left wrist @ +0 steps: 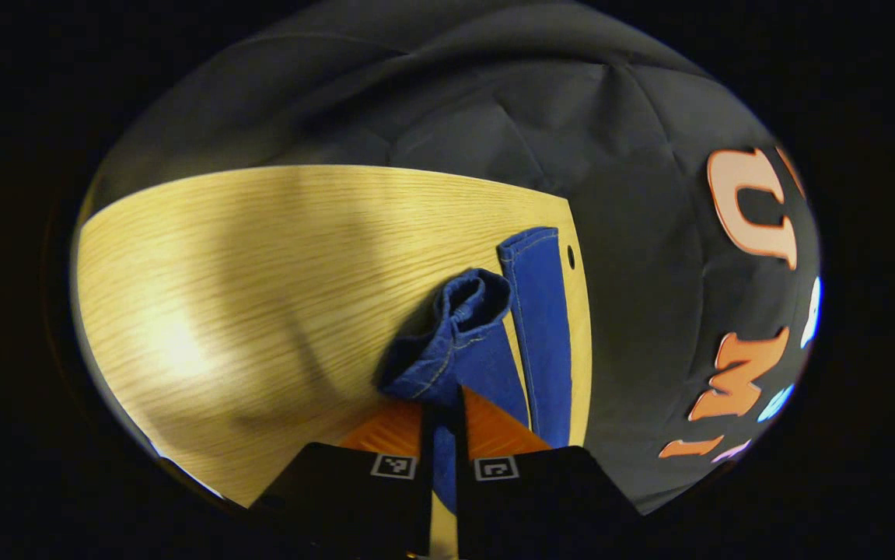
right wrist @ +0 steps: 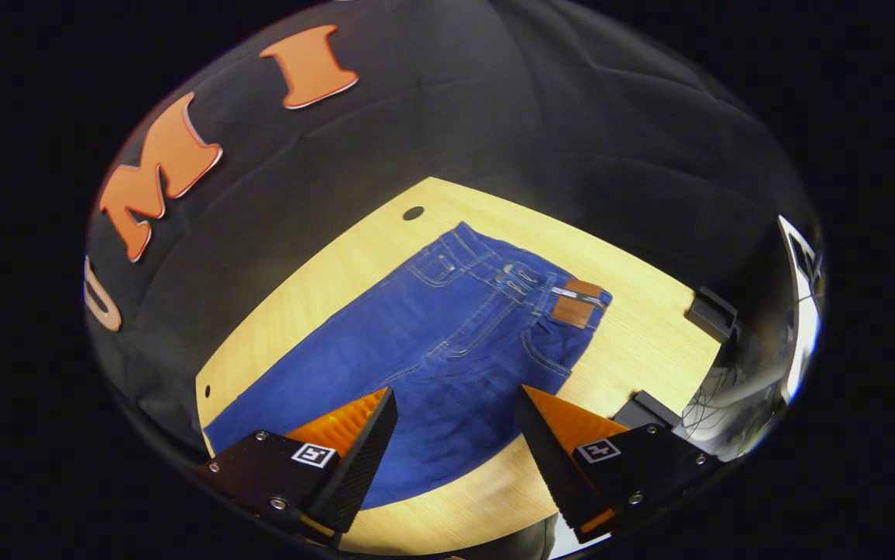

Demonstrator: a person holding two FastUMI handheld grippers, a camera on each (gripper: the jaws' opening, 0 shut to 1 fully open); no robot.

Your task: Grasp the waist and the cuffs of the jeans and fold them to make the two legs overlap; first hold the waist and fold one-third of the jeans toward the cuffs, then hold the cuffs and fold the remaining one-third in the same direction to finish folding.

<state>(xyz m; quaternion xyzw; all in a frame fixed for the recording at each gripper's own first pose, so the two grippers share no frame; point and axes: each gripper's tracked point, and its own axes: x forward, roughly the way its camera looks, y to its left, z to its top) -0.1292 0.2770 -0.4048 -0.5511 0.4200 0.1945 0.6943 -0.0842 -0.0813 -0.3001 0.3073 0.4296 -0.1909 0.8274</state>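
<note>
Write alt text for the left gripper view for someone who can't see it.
The left gripper is shut on a bunched, lifted cuff of blue jeans, the denim pinched between its two fingers. The other leg's cuff lies flat beside it near the edge of a light wooden table, with the booth's black cloth wall behind.

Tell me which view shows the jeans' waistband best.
The right gripper view: the waistband lies flat on the table, unobstructed, with its leather patch plain. The left gripper view shows only the jeans' leg ends, one cuff lifted in the left gripper.
</note>
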